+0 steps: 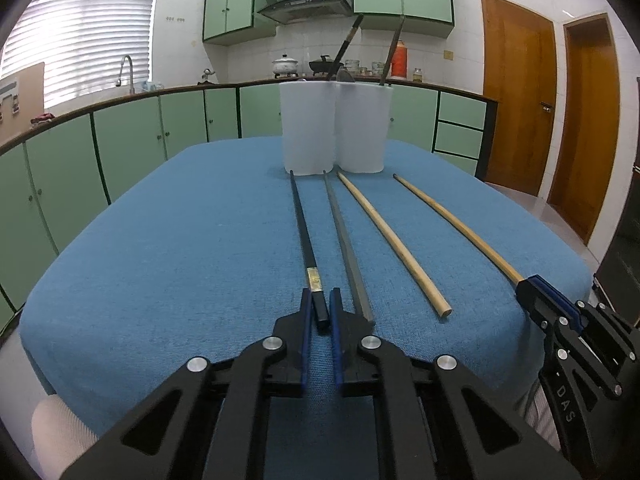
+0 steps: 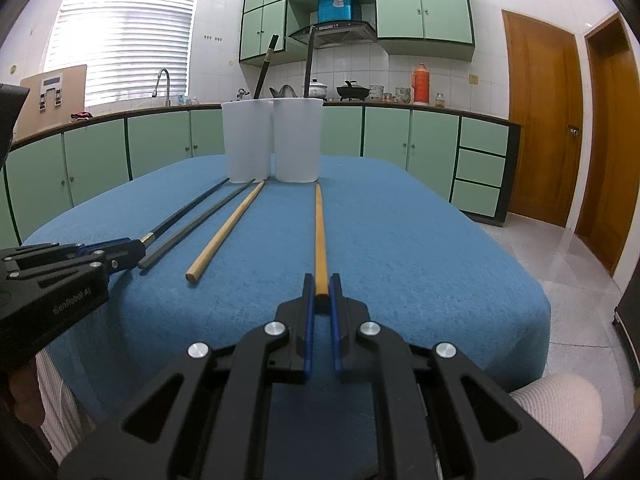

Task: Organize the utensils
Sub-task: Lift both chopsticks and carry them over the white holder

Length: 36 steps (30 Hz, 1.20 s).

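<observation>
On the blue surface (image 1: 160, 240), left gripper (image 1: 320, 308) clamps the black chopstick (image 1: 302, 224); right gripper (image 2: 322, 292) clamps a wooden chopstick (image 2: 319, 232).

Both views are bright and even, daylight pouring through the blinds (image 1: 86, 36) at ten o'clock (blown out to white). Fisheye bends the cabinets (image 2: 100, 156); corners go black. Focus is fair, shadows soft, faint glare on the floor (image 2: 560, 256).

Matt blue cloth (image 1: 160, 240); wooden chopstick (image 1: 394, 244); seemingly plastic cups (image 1: 308, 128).
</observation>
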Available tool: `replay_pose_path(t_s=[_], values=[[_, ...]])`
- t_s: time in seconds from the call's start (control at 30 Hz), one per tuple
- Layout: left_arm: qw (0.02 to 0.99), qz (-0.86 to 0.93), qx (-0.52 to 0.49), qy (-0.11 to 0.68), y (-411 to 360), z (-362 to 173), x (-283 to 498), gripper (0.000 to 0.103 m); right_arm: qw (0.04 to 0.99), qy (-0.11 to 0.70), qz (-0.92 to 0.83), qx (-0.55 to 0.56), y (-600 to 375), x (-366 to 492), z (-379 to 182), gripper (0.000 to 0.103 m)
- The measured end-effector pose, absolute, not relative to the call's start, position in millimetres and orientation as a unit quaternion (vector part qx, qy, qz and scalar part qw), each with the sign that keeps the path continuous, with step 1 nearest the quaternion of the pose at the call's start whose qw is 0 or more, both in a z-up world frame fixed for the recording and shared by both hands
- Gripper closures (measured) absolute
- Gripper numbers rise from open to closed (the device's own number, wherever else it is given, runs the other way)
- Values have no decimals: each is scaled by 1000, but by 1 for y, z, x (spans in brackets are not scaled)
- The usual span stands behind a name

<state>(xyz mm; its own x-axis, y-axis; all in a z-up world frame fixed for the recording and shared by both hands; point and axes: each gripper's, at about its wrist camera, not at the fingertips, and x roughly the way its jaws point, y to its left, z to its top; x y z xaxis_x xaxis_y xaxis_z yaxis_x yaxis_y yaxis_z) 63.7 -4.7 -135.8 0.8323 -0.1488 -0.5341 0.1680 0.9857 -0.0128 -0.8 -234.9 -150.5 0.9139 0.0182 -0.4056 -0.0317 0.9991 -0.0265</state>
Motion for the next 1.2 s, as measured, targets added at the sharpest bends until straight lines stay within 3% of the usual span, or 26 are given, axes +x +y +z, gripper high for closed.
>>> replay_pose_path(t_s=[0.53,0.93,1.2], values=[[975,-70,14,212,14,-84,41,97,988,154,12,-16,-251,-17,-109,97],[986,-86,4,143,24,-18,38,97,992,117,46,-1,-278,1,-21,97],[986,-99,1,131,27,18,60,97,984,147,99,24,-292,34,33,97]])
